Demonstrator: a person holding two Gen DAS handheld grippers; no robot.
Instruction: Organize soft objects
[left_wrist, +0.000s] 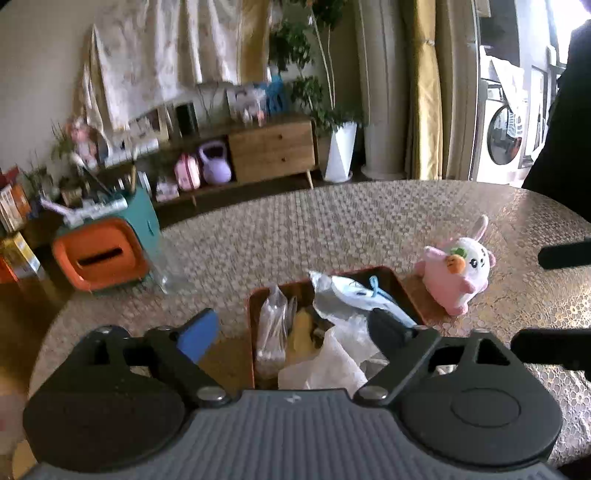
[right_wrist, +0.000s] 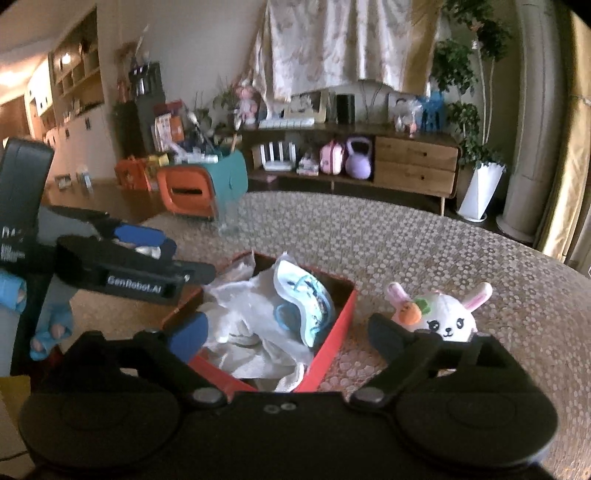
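Both my grippers, left (left_wrist: 291, 328) and right (right_wrist: 284, 332), gaped empty above the red cardboard box (right_wrist: 332, 336) of crumpled white cloths (right_wrist: 251, 317); the pink-and-white plush bunny (right_wrist: 439, 314) sat just beside it on the lace-covered table (right_wrist: 443, 251).

The right tongs (right_wrist: 288, 328) hide the bunny's (right_wrist: 448, 317) lower body and the box's (right_wrist: 334, 332) near corner. Clutter on the far sideboard (right_wrist: 413, 162) is too blurred to identify.

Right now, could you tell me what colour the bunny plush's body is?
Pink, with a white face; the bunny plush shows best in the left wrist view.
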